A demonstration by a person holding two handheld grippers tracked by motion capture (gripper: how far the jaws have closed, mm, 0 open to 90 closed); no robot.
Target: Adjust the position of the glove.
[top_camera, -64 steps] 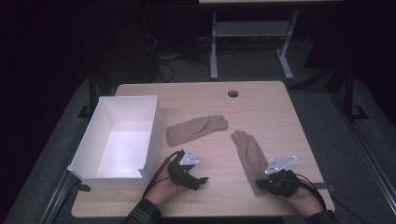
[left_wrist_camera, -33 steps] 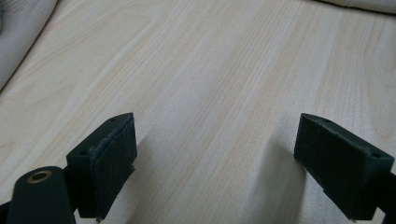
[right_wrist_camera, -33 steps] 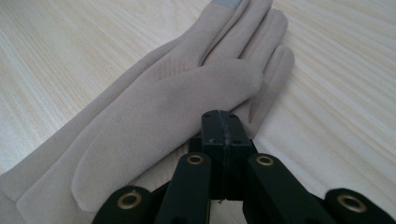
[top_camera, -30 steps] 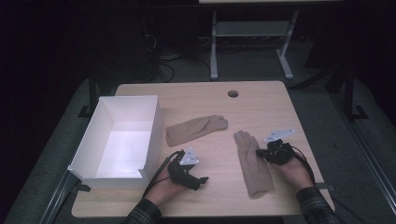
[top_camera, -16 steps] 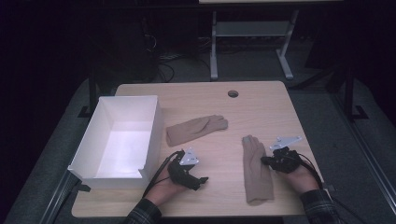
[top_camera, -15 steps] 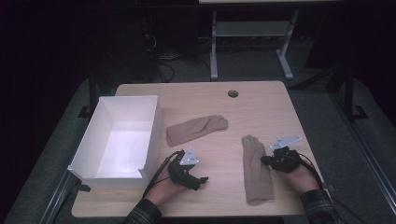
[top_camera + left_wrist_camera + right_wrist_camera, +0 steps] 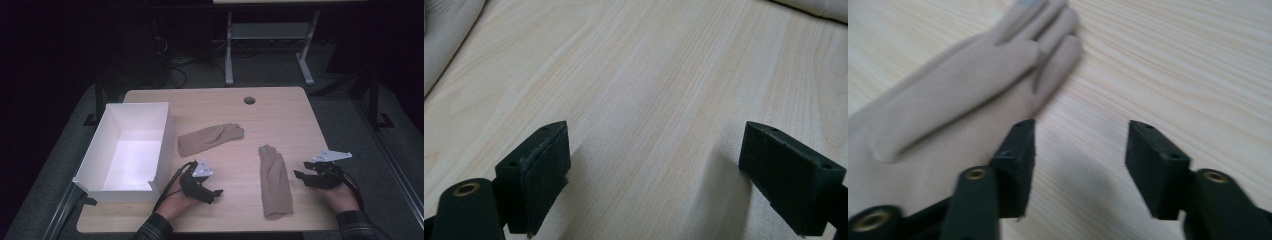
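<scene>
Two beige gloves lie on the wooden table [image 7: 280, 110]. One glove [image 7: 210, 139] lies crosswise near the middle. The other glove [image 7: 274, 182] [image 7: 948, 90] lies lengthwise at the front right, fingers pointing away from the person. My right gripper [image 7: 300, 176] [image 7: 1080, 150] sits just right of it; its jaws have just been opening and hold nothing, with bare wood between them. My left gripper [image 7: 215, 193] [image 7: 654, 165] rests open on the table at the front, between the white box [image 7: 162, 145] and the lengthwise glove, jaws over bare wood.
The open white box stands at the table's left side and is empty inside. A round cable hole [image 7: 249, 100] sits near the far edge. Beyond the table, a metal stand [image 7: 265, 35] and cables lie on the dark floor.
The right gripper has slid to the right off the lengthwise glove and opened its jaws, leaving the glove flat on the table. The left gripper has not moved.
</scene>
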